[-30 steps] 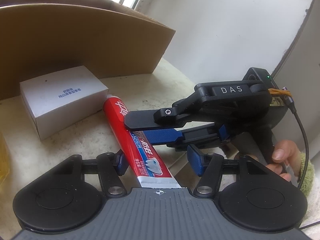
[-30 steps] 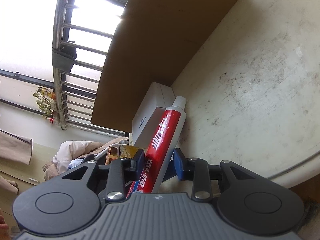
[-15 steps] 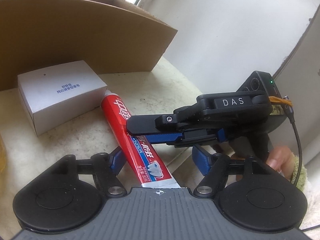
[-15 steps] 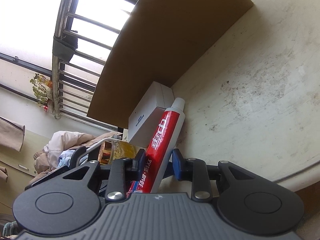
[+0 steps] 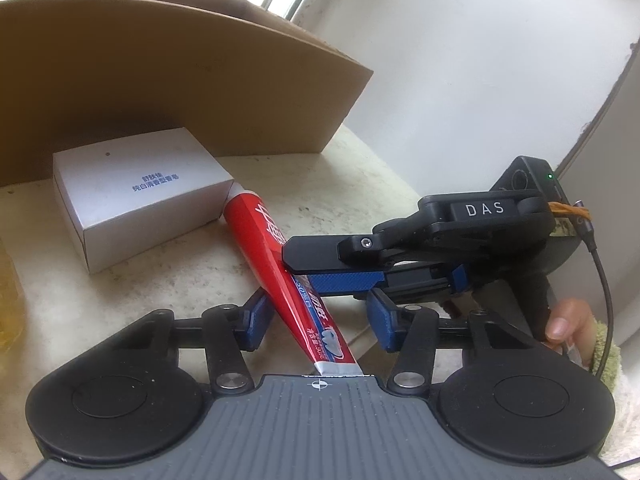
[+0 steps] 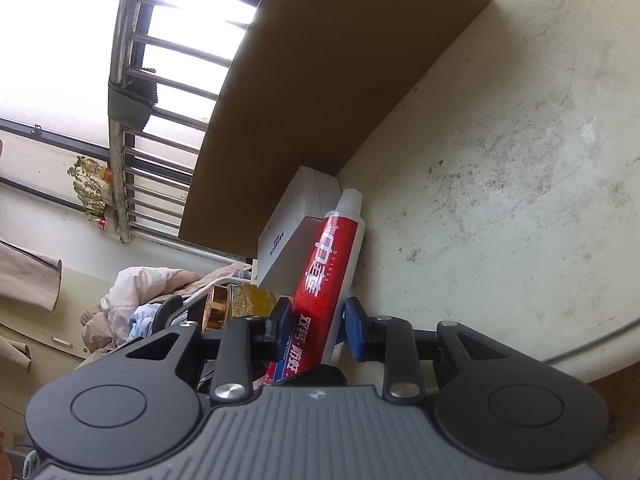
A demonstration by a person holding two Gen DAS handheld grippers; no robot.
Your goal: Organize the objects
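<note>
The right gripper (image 5: 320,268) carries "DAS" in white letters on its black body. The red toothpaste tube (image 6: 332,272) shows white Chinese characters and "1954". The white box (image 5: 140,196) bears small blue Chinese print, too fine to read.

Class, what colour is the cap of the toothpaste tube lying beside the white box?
White; the toothpaste tube's cap shows best in the right wrist view.

My right gripper (image 6: 315,326) now spread wider around toothpaste tube (image 6: 334,260); tube cap closer to white box (image 5: 136,196); left gripper (image 5: 318,322) farther from tube.
</note>
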